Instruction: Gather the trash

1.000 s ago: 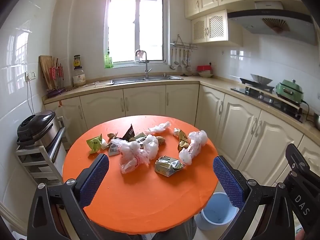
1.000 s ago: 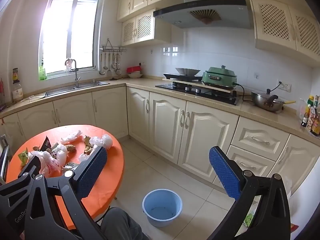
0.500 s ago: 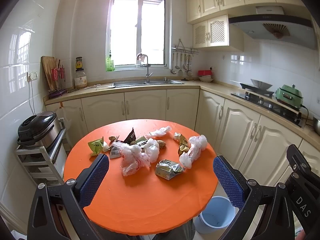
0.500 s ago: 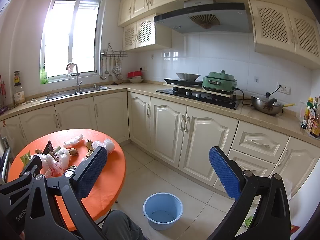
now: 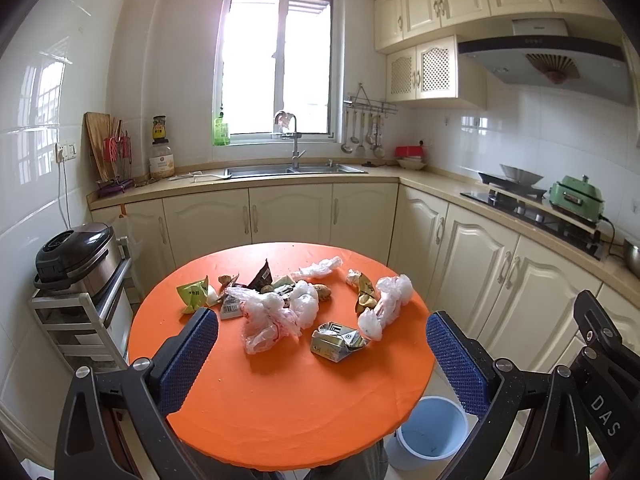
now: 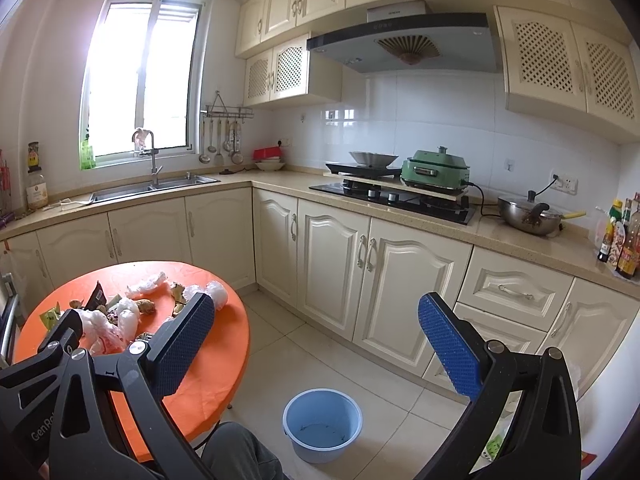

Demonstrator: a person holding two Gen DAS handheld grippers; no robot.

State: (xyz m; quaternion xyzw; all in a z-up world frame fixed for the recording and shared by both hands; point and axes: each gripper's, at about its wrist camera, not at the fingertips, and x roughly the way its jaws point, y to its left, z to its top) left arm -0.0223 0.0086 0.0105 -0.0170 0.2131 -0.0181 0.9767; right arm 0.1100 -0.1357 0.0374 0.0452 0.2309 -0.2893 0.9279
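Observation:
A round orange table (image 5: 280, 400) carries a scatter of trash: crumpled white plastic bags (image 5: 276, 312), a crushed carton (image 5: 338, 342), a green snack wrapper (image 5: 194, 292), a dark wrapper (image 5: 262, 276) and more white plastic (image 5: 386, 304). My left gripper (image 5: 320, 344) hovers open above the near half of the table, holding nothing. A light blue bucket (image 6: 322, 424) stands on the tiled floor to the right of the table. My right gripper (image 6: 316, 336) is open and empty, above the floor between table (image 6: 224, 360) and cabinets, with the bucket below it.
Cream cabinets (image 6: 400, 280) run along the back and right walls, with a sink (image 5: 296, 170) under the window and a stove with a green cooker (image 6: 434, 170). A rice cooker (image 5: 76, 252) sits on a rack left of the table. A person's knee (image 6: 236, 452) shows below.
Both views have shifted slightly, so the table, trash and bucket sit a little lower in frame. Both grippers stay open and empty; no trash has moved.

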